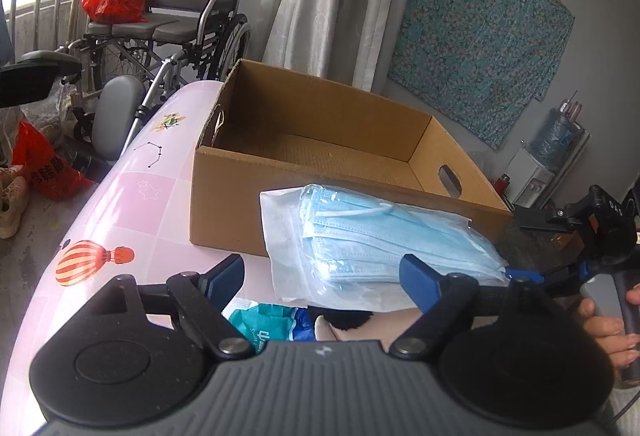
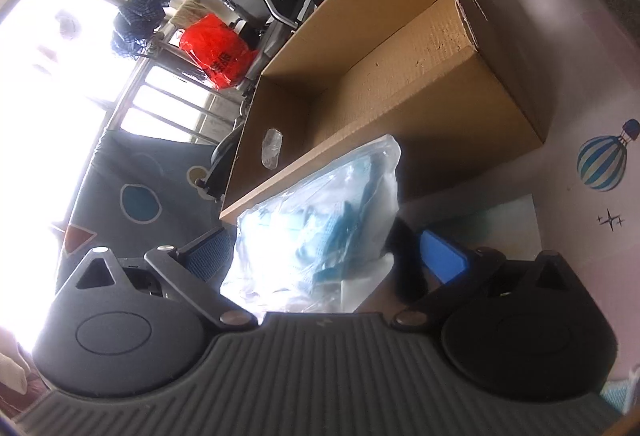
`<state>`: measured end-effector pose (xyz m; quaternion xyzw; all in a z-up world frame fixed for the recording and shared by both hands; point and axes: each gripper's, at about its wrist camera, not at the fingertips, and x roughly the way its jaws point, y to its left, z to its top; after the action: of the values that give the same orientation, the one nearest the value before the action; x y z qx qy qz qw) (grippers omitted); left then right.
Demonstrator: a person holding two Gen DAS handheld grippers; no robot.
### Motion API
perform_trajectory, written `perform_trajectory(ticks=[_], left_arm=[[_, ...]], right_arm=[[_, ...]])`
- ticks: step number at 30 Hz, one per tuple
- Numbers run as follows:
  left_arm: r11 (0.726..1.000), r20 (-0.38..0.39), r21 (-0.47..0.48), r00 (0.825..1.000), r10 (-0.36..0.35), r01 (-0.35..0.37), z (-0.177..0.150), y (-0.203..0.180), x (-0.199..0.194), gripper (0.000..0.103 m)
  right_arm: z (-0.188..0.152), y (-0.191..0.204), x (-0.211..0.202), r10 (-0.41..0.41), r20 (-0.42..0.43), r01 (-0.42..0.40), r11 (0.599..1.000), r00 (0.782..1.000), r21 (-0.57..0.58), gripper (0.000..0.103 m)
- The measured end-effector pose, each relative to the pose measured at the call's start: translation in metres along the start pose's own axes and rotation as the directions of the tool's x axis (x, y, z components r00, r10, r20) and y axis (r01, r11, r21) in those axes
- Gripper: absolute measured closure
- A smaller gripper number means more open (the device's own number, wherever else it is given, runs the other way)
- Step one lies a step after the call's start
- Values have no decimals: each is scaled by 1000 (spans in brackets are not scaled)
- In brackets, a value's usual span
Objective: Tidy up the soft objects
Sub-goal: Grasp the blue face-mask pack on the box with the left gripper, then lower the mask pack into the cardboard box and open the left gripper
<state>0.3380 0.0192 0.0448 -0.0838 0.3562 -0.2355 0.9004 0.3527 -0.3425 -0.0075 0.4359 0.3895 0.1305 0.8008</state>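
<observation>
The pink-patterned bench (image 1: 132, 196) carries everything. The open cardboard box (image 1: 228, 196) sits toward its far edge and looks empty, with its floor bare in both views. It seems the natural place for the soft things.

The mask pack (image 1: 380, 236), a clear bag of blue face masks, lies tilted just in front of the box's near wall, over the small pile at the near edge of the bench.

The right gripper (image 2: 326, 254) straddles this pack with its jaws standing wide. One pad meets the plastic, but I cannot tell whether the other one presses on it, so a firm hold is not certain. The left gripper (image 1: 320, 270) is wide open and holds nothing, with the pack just beyond its fingertips.

The step in hand is probably lifting the pack into the box. To do it well, the right pads should close on the stacked masks and not on the loose film, which is slippery and will slide or stretch. The pack then has to rise clear of the near wall before travelling over it, and it should be let go low over the floor so it lands flat.

The left gripper could steady the sagging free end.

Under the pack wait a teal packet (image 1: 264, 320) and a plush toy (image 1: 344, 324), probably next.
</observation>
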Motion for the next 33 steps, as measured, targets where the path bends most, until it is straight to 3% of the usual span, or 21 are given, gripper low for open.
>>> perform_trajectory(ticks=[2,3,4,6,8,10,12,16,24,28,33], left_arm=[[998,-36,-44,999,-41,39,6,8,17,25],[997,-46,-50,997,-56,54,8,9,22,31],[997,-56,-48,997,-55,53,9,9,27,35],[999,-59,-23,998,-33,32,11,7,33,43],[1000,-72,4,997,-21,21,11,7,35,60],[999,-89,-4,995,-35,35,12,9,34,87],[1000,-98,-8,995,-27,26,13,10,29,100],[999,-78,-6,996,-49,48,17,6,12,102],[994,7,112,1000,20,-20,58,-24,-12,102],[970,15,219,995,101,-102,101,-35,19,102],[901,-22,356,961,275,-249,159,-42,106,102]], right_arm=[[11,-10,17,32,-34,-32,999,999,21,3],[13,-14,23,39,-44,-38,998,998,42,13],[15,-17,30,47,-64,-44,998,997,50,34],[15,-18,41,61,-116,-57,998,991,36,45],[13,-13,45,67,-149,-70,997,987,-13,56],[13,-3,41,55,-145,-66,995,988,-72,68],[13,8,33,48,-135,-63,992,990,-113,73],[15,34,13,31,-117,-56,975,993,-214,80],[34,71,-10,85,-82,-105,950,993,-295,81],[77,98,6,61,-44,-73,932,997,-356,81],[145,115,88,-55,-59,28,919,997,-392,81]])
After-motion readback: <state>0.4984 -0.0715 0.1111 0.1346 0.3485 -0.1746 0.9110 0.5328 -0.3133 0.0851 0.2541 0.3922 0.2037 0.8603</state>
